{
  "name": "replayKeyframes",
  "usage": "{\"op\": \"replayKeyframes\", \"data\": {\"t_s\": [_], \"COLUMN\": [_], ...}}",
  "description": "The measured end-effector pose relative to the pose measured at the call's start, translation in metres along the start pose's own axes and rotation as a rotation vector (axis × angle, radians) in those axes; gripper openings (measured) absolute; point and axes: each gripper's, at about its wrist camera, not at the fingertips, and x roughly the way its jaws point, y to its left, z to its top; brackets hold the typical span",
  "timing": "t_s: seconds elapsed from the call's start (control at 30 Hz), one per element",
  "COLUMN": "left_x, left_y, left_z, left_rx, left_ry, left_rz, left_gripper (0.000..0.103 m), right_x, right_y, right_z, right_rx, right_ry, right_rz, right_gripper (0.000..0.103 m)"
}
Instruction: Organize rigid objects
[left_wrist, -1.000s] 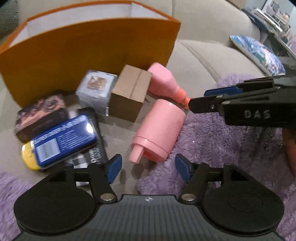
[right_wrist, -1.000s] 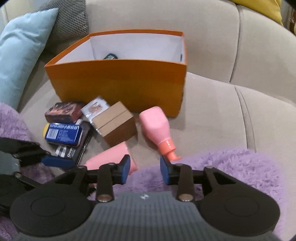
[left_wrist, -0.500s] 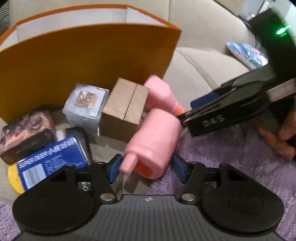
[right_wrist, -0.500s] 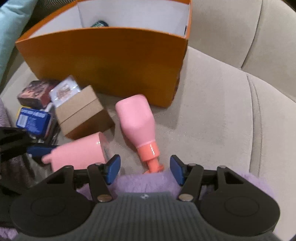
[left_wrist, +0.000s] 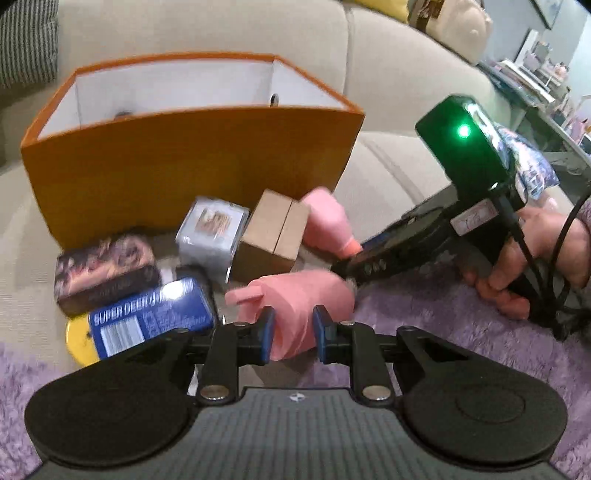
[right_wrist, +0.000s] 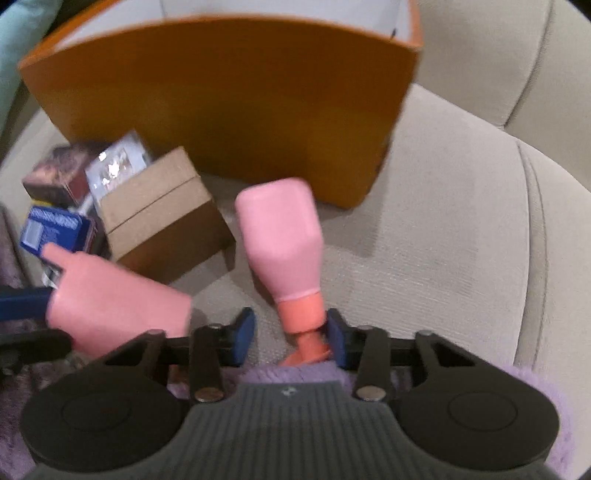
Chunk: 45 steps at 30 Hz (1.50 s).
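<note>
A pink cup (left_wrist: 299, 295) lies on its side between my left gripper's (left_wrist: 294, 334) blue pads, which are closing and press on its wall; the cup (right_wrist: 118, 306) looks raised off the sofa. A pink bottle (right_wrist: 280, 236) with an orange neck lies in front of the orange box (right_wrist: 221, 96). My right gripper (right_wrist: 290, 338) points down over that neck, its jaws closing. The right pad touches the neck, while the left pad stands apart from it. In the left wrist view the bottle (left_wrist: 327, 221) lies behind the cup.
Beside the orange box (left_wrist: 192, 162) lie a brown cardboard box (left_wrist: 273, 236), a silver-grey box (left_wrist: 210, 229), a dark printed box (left_wrist: 103, 269) and a blue tin (left_wrist: 147, 317). A purple fluffy blanket (left_wrist: 424, 314) covers the near sofa. A hand (left_wrist: 517, 258) holds the right gripper.
My left gripper has shut on the pink cup and lifted it. My right gripper has come down over the pink bottle's orange neck, and its jaws have narrowed around it.
</note>
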Motion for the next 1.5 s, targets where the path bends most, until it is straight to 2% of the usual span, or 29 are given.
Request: {"op": "replayKeyframes", "data": {"t_s": [0.2,0.27,0.4,0.47,0.57,0.63,0.7,0.73,0.8,0.83,0.9,0.93,0.97,1.0,1.17,1.23,1.3,1.4,1.5], "left_x": [0.006,0.007,0.000,-0.008,-0.028,-0.037,-0.037,-0.034,-0.029,-0.029,-0.031,-0.030,-0.030,-0.027,-0.014,-0.011,-0.005,0.000,0.006], "left_y": [0.004,0.006,0.002,0.000,-0.003,-0.006,-0.009,-0.009,-0.002,0.003,0.011,0.014,0.016,0.016,0.018,0.016,0.013,0.019,0.026], "left_z": [-0.009,-0.008,-0.007,-0.008,-0.009,-0.011,-0.014,-0.013,-0.015,-0.016,-0.018,-0.018,-0.019,-0.018,-0.018,-0.018,-0.019,-0.020,-0.018], "left_rx": [-0.027,-0.047,-0.031,-0.019,0.012,0.035,0.045,0.037,-0.015,-0.052,-0.122,-0.148,-0.160,-0.165,-0.176,-0.158,-0.152,-0.201,-0.248], "left_ry": [0.033,0.021,-0.029,-0.060,-0.116,-0.126,-0.107,-0.086,-0.022,-0.002,0.017,0.020,0.025,0.038,0.097,0.115,0.135,0.144,0.127], "left_rz": [0.027,0.022,0.000,0.008,0.006,-0.007,0.008,0.028,0.055,0.058,0.030,0.024,0.024,0.032,0.044,0.045,0.037,0.015,-0.008], "left_gripper": [0.035,0.035,0.022,0.000,0.000,0.000,0.000,0.000,0.003,0.006,0.020,0.030,0.036,0.037,0.045,0.051,0.053,0.054,0.046], "right_x": [-0.031,-0.046,-0.071,-0.081,-0.086,-0.085,-0.079,-0.077,-0.077,-0.076,-0.080,-0.084,-0.087,-0.089,-0.101,-0.103,-0.101,-0.097,-0.088], "right_y": [0.004,0.010,0.018,0.014,0.003,0.002,0.008,0.011,0.017,0.019,0.022,0.023,0.021,0.020,0.005,0.002,0.012,0.036,0.053], "right_z": [-0.019,-0.026,-0.041,-0.046,-0.045,-0.045,-0.043,-0.045,-0.048,-0.050,-0.053,-0.055,-0.056,-0.056,-0.055,-0.057,-0.058,-0.061,-0.064], "right_rx": [0.027,0.040,0.128,0.203,0.320,0.364,0.378,0.366,0.325,0.306,0.293,0.289,0.287,0.288,0.293,0.289,0.231,0.110,0.015], "right_ry": [-0.084,-0.121,-0.154,-0.165,-0.141,-0.110,-0.087,-0.085,-0.086,-0.090,-0.105,-0.127,-0.138,-0.149,-0.205,-0.200,-0.189,-0.176,-0.150], "right_rz": [0.061,0.066,0.118,0.174,0.316,0.362,0.341,0.296,0.209,0.193,0.199,0.207,0.209,0.205,0.217,0.232,0.235,0.209,0.178], "right_gripper": [0.026,0.026,0.026,0.026,0.026,0.026,0.027,0.027,0.027,0.027,0.028,0.028,0.032,0.035,0.035,0.035,0.035,0.035,0.035]}}
